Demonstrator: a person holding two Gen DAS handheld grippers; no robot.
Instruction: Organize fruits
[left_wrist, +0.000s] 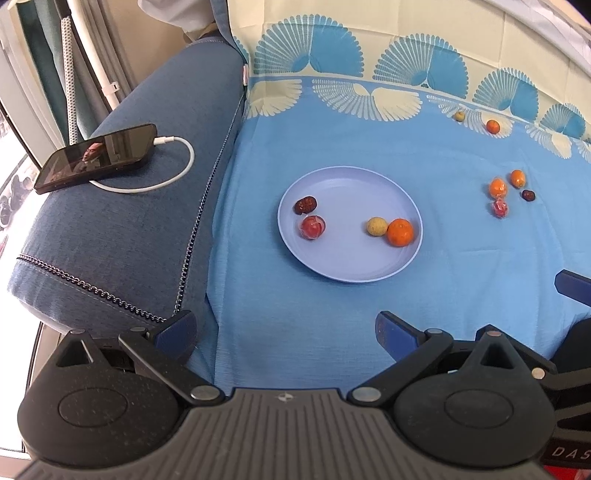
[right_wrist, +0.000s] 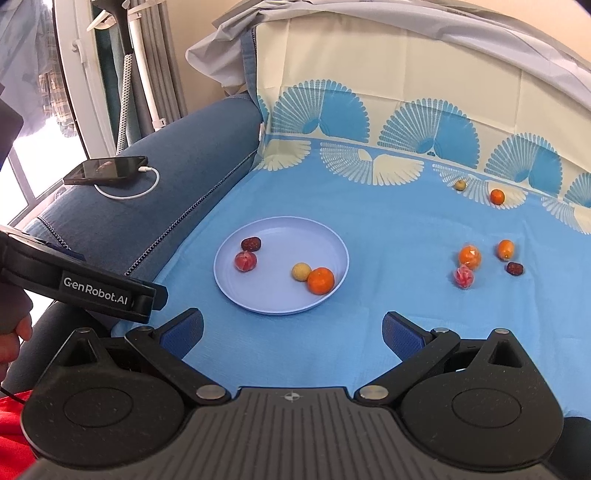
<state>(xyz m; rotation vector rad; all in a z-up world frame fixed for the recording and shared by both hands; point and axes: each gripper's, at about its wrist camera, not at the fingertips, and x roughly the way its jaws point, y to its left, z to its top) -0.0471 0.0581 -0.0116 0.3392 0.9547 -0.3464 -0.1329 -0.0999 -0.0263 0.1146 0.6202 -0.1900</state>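
We see both hand-held grippers, left (left_wrist: 286, 332) and right (right_wrist: 293, 330), spread wide and holding nothing, above the near edge of the cloth (left_wrist: 461, 258) on the sofa. The plate (left_wrist: 332, 266) lies mid-cloth holding a date (left_wrist: 305, 205), a wrapped red fruit (left_wrist: 312, 227), a tan fruit (left_wrist: 377, 226) and an orange (left_wrist: 400, 232). Four more fruits (left_wrist: 498, 187) cluster toward the right edge; two (left_wrist: 492, 126) sit near the far edge. A phone (left_wrist: 96, 157) rests on the armrest.
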